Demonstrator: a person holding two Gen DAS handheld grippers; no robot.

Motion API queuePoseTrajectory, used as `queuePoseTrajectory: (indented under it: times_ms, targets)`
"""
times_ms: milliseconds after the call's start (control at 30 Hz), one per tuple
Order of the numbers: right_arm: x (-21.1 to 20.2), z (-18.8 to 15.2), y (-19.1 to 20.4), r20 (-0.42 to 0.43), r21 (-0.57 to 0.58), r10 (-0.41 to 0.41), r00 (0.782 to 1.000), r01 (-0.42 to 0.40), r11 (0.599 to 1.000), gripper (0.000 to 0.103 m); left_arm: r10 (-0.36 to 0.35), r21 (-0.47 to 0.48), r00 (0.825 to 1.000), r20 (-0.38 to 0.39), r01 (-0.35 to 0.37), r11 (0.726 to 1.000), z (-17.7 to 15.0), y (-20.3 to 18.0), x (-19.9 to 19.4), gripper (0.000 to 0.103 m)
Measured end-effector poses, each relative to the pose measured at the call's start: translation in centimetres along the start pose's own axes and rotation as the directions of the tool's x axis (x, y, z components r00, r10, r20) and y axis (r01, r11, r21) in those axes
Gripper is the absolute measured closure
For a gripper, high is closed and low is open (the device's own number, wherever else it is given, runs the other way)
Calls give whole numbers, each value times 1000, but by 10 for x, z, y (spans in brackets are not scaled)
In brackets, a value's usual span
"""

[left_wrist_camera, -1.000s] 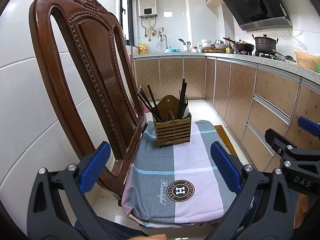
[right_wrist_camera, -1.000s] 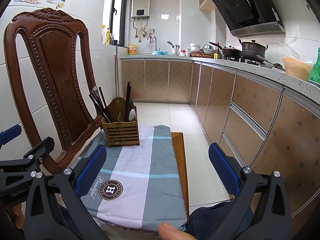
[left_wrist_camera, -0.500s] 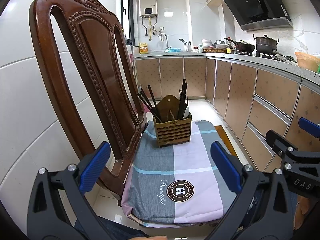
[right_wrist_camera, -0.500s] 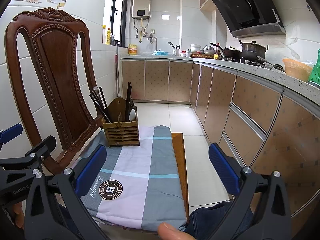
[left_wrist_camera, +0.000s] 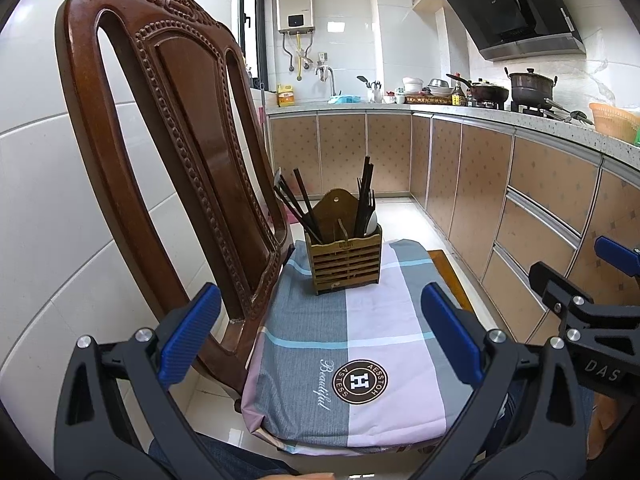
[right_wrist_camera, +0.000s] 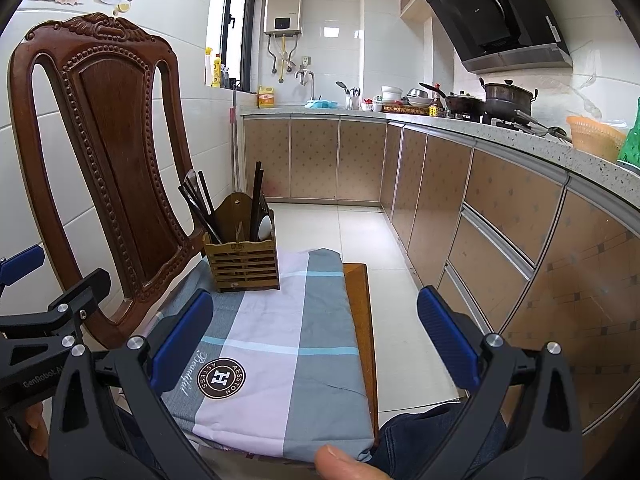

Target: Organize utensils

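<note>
- The utensil holder (left_wrist_camera: 345, 261), a slatted wooden box with a tall arched back, stands upright on the cushion (left_wrist_camera: 352, 344) at its far end, just beside the foot of the chair back (left_wrist_camera: 176, 152).
- Dark chopsticks (left_wrist_camera: 298, 208) lean out of the holder's left compartment toward the chair back; more dark sticks (left_wrist_camera: 365, 196) stand nearly upright in its right compartment, with a white spoon bowl (left_wrist_camera: 373, 222) beside them.
- The left gripper (left_wrist_camera: 320, 340) hangs over the near end of the cushion, well short of the holder; its jaws are spread wide with nothing between the blue pads (left_wrist_camera: 188, 338).
- The right gripper (right_wrist_camera: 316, 340) is also near the cushion's front edge, to the right of the holder and well apart from it, jaws released and empty.
- In the right wrist view the holder (right_wrist_camera: 242, 266) sits at the cushion's (right_wrist_camera: 288, 344) far left corner, against the chair back (right_wrist_camera: 108, 152).
- A thumb (right_wrist_camera: 344, 462) shows at the cushion's near edge, beside a denim-clad leg (right_wrist_camera: 420, 432).
- Past the holder, a kitchen counter (left_wrist_camera: 440, 110) runs along the right with a pot (left_wrist_camera: 530, 86) on the stove.
</note>
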State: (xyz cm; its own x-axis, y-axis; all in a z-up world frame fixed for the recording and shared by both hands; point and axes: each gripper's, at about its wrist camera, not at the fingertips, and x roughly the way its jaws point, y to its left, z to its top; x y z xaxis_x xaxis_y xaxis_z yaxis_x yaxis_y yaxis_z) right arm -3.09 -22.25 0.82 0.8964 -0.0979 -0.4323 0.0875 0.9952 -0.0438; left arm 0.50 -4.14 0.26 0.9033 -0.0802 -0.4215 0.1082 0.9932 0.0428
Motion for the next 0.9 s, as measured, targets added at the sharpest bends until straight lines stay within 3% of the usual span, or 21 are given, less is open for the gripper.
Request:
queuePoseTrajectory:
  times_ms: [900]
  targets:
    - [1, -2, 0, 0, 1, -13, 1000, 13, 1000, 3, -29, -6, 1000, -10, 29, 1000, 2, -3, 4, 4]
